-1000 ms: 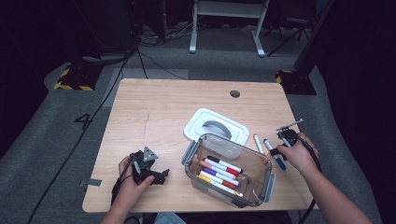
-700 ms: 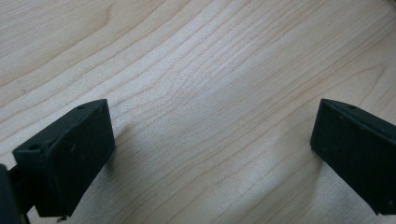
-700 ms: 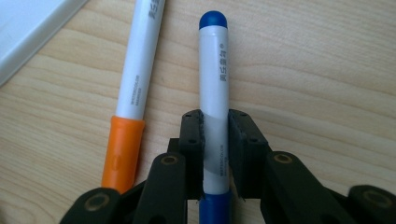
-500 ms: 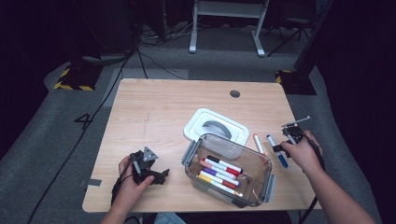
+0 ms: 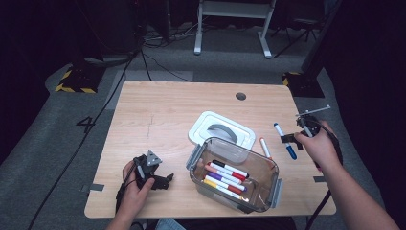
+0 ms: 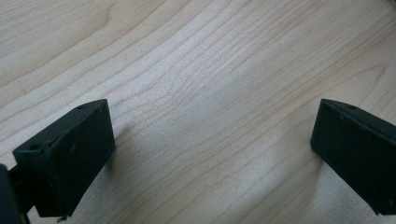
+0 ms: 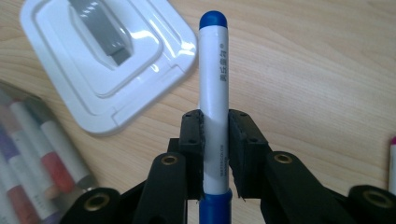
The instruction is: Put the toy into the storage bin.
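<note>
My right gripper (image 7: 215, 154) pinches the blue marker (image 7: 213, 84) across its white barrel, holding it off the table (image 5: 167, 110) to the right of the clear bin (image 5: 234, 178) and the white lid (image 5: 221, 128). My left gripper (image 6: 212, 154) rests near the table's front-left, jaws spread over bare wood.

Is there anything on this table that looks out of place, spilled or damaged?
Nothing looks spilled or damaged. One white marker with an orange cap lies loose on the wooden table, beside the clear plastic box that holds other markers. The box's white lid lies behind it. The right gripper holds a blue-capped white marker.
</note>
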`<state>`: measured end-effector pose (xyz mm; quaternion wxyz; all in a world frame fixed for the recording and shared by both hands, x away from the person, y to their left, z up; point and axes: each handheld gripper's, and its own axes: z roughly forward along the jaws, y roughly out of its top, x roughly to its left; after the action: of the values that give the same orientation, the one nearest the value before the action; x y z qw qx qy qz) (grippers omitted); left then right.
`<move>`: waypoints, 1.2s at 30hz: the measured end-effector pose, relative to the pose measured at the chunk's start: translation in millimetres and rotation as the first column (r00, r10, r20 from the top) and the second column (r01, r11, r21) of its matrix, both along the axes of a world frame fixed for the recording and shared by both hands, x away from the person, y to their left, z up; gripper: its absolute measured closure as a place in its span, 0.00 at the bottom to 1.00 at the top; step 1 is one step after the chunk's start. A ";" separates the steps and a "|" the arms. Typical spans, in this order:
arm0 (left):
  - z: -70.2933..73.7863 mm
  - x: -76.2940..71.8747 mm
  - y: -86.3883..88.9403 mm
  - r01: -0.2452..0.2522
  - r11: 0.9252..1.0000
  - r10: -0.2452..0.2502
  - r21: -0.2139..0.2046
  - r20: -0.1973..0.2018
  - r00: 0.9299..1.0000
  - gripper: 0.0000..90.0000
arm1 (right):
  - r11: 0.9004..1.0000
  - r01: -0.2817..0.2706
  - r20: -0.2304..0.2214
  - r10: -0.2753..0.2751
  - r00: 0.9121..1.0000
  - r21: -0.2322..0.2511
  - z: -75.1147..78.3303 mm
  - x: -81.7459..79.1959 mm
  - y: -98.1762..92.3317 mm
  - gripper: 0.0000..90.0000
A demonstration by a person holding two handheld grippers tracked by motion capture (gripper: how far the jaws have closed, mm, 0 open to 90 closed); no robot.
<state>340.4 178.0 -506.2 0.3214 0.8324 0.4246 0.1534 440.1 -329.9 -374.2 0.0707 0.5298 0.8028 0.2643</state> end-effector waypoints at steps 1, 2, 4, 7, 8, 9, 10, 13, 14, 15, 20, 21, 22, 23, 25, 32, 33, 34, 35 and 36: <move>0.0 0.0 0.0 0.000 1.000 0.000 0.000 -0.001 1.000 0.00 | 1.000 -0.011 0.008 0.011 1.000 0.003 4.5 -1.2 2.5 0.86; 0.0 0.0 0.0 0.001 1.000 -0.001 0.000 -0.001 1.000 0.00 | 1.000 -0.025 0.014 0.025 1.000 0.004 9.1 -2.6 5.0 0.86; 0.0 0.0 0.0 0.000 1.000 0.000 0.000 0.000 1.000 0.00 | 0.999 -0.049 0.035 0.049 0.998 0.006 19.5 -6.5 11.2 0.86; 0.0 0.0 0.0 0.000 1.000 0.000 0.000 -0.001 1.000 0.00 | 0.996 -0.085 0.053 0.084 0.995 0.015 31.7 -12.4 20.2 0.86; 0.0 0.0 0.0 0.000 1.000 0.000 0.000 -0.001 1.000 0.00 | 0.994 -0.108 0.061 0.106 0.992 0.022 38.0 -16.1 25.8 0.86; 0.0 0.0 0.0 0.000 1.000 0.000 0.000 -0.001 1.000 0.00 | 0.994 -0.108 0.061 0.106 0.992 0.022 38.0 -16.1 25.8 0.86; 0.0 0.0 0.0 0.000 1.000 0.000 0.000 -0.001 1.000 0.00 | 0.992 -0.123 0.066 0.121 0.990 0.026 41.4 -18.0 28.8 0.86; 0.0 0.1 0.1 0.001 1.000 -0.001 0.000 -0.001 1.000 0.00 | 0.986 -0.159 0.088 0.154 0.984 0.047 51.5 -25.0 38.0 0.86; 0.0 0.0 0.0 0.000 1.000 0.000 0.000 -0.001 1.000 0.00 | 0.984 -0.171 0.095 0.165 0.982 0.053 54.2 -27.5 41.2 0.86; 0.1 0.1 0.0 0.001 1.000 -0.001 0.000 -0.001 1.000 0.00 | 0.982 -0.181 0.094 0.175 0.980 0.059 56.8 -30.2 44.2 0.86; -0.1 1.0 0.2 0.011 1.000 -0.011 -0.005 -0.004 1.000 0.00 | 0.966 -0.252 0.100 0.246 0.964 0.056 65.5 -45.2 63.1 0.86; 0.0 1.1 0.3 0.012 1.000 -0.012 -0.003 -0.003 1.000 0.00 | 0.966 -0.252 0.100 0.246 0.964 0.056 65.5 -45.2 63.1 0.86; 0.2 1.3 0.4 0.014 1.000 -0.014 0.001 -0.002 1.000 0.00 | 0.963 -0.264 0.102 0.258 0.961 0.056 66.5 -47.7 66.1 0.86; 0.1 1.6 0.5 0.016 1.000 -0.016 0.001 -0.002 1.000 0.00 | 0.960 -0.275 0.103 0.268 0.958 0.057 67.5 -50.3 69.3 0.86; 0.3 2.1 0.3 0.016 1.000 -0.016 0.000 -0.005 1.000 0.00 | 0.952 -0.301 0.106 0.294 0.950 0.058 68.8 -55.4 75.8 0.86; 0.2 3.7 0.4 0.024 1.000 -0.024 0.003 -0.001 1.000 0.00 | 0.917 -0.394 0.096 0.387 0.917 0.064 69.8 -72.7 103.0 0.86; 0.2 3.8 0.5 0.024 1.000 -0.024 0.004 -0.001 1.000 0.00 | 0.913 -0.404 0.093 0.397 0.913 0.063 69.5 -74.9 107.4 0.86; 0.2 3.8 0.5 0.024 1.000 -0.024 0.004 -0.001 1.000 0.00 | 0.906 -0.418 0.089 0.412 0.907 0.064 69.3 -76.6 111.4 0.86; 0.2 3.8 0.5 0.024 1.000 -0.024 0.004 -0.001 1.000 0.00 | 0.902 -0.427 0.086 0.421 0.903 0.066 68.9 -78.7 115.6 0.86; 0.2 3.8 0.5 0.024 1.000 -0.024 0.004 -0.001 1.000 0.00 | 0.896 -0.440 0.084 0.434 0.897 0.067 68.3 -80.5 119.6 0.86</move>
<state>344.2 178.5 -505.9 0.3216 0.8380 0.4145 0.1502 359.7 -210.3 -305.9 0.0141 0.3292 0.8866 0.3246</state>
